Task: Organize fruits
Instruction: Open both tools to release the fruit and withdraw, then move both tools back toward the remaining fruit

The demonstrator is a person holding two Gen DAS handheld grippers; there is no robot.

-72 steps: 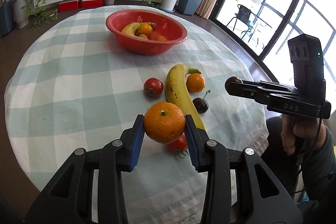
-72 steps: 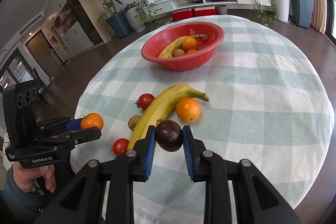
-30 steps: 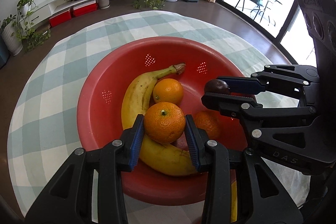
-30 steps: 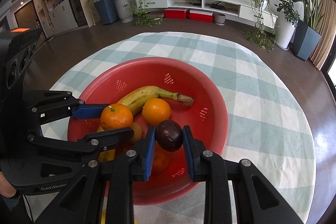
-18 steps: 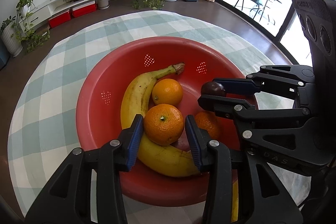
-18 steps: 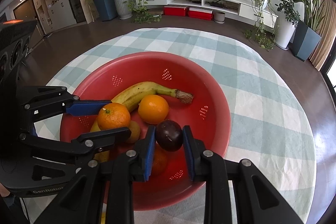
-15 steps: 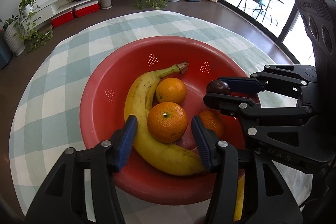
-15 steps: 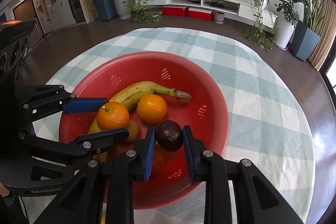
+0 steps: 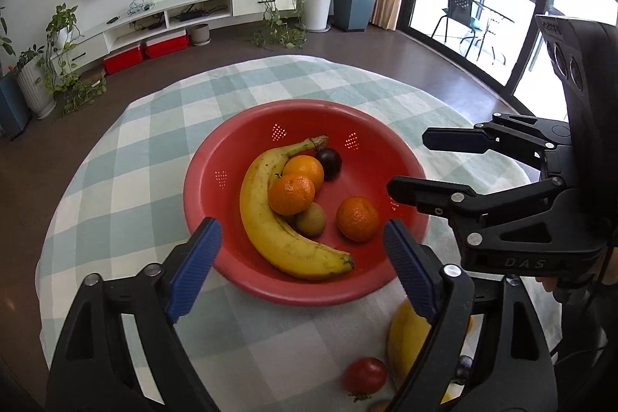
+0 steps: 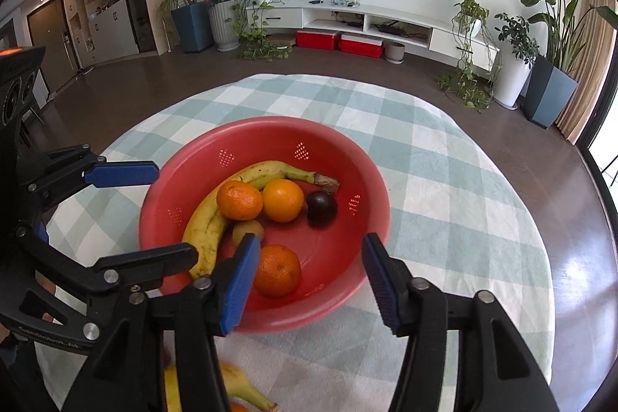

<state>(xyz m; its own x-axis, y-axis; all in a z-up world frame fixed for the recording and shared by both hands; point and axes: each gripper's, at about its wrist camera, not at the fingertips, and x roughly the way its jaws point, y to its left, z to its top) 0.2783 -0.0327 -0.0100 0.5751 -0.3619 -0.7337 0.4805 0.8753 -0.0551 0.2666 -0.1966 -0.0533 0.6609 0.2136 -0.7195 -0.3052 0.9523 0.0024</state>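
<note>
The red bowl [image 9: 201, 188] [image 10: 370, 180] holds a banana [image 9: 266, 219], three oranges, a kiwi [image 9: 311, 218] and a dark plum [image 9: 328, 163] [image 10: 321, 205]. One orange [image 9: 291, 194] [image 10: 239, 199] rests against the banana. My left gripper [image 9: 300, 226] [image 10: 175, 215] hovers above the bowl's near rim, its jaws opening wide and gripping nothing. To its right, my right gripper [image 10: 310, 238] [image 9: 407, 161] hangs over the bowl's other side, jaws also opening, with no fruit between the blue pads.
The bowl stands on a round table with a green-checked cloth [image 9: 135, 161]. A tomato [image 9: 365, 375] and a second banana [image 9: 405, 342] lie on the cloth near the front edge, partly hidden by my fingers. Floor, plants and a TV shelf lie beyond.
Both grippers opened: the orange dropped from the left one and the plum from the right one into the bowl. Both have pulled back and up from the bowl.
</note>
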